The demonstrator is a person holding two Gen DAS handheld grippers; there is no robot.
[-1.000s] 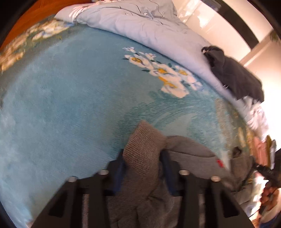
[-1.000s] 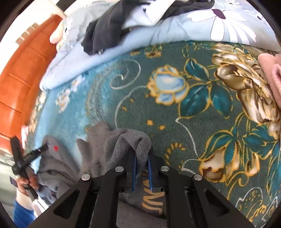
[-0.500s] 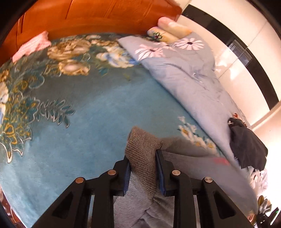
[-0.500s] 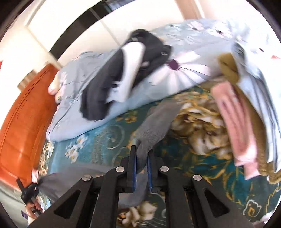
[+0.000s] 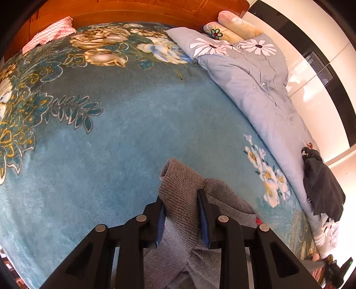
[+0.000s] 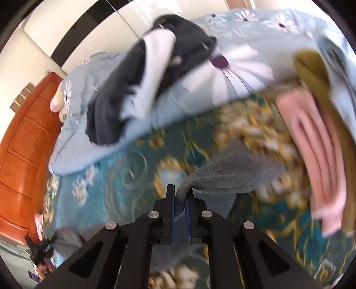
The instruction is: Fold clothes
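Observation:
A grey sweater (image 5: pixel 184 195) is held up over the blue floral blanket (image 5: pixel 106 137). My left gripper (image 5: pixel 181 209) is shut on its ribbed hem, which sticks up between the fingers; the rest of the sweater trails right toward a small red tag (image 5: pixel 258 221). In the right wrist view my right gripper (image 6: pixel 180 200) is shut on another part of the grey sweater (image 6: pixel 233 175), which fans out to the right above the blanket. This view is motion-blurred.
A light blue daisy duvet (image 5: pixel 255 80) lies along the bed's far side with dark clothing (image 5: pixel 322 186) on it. Folded pink cloth (image 6: pixel 311 160) lies at the right. A pink towel (image 5: pixel 47 33) lies by the orange wooden headboard (image 5: pixel 124 9). Two pillows (image 5: pixel 231 26) lie behind the duvet.
Both grippers have lifted and drawn apart with the sweater, stretching it. The views now tilt up to show the headboard and the duvet.

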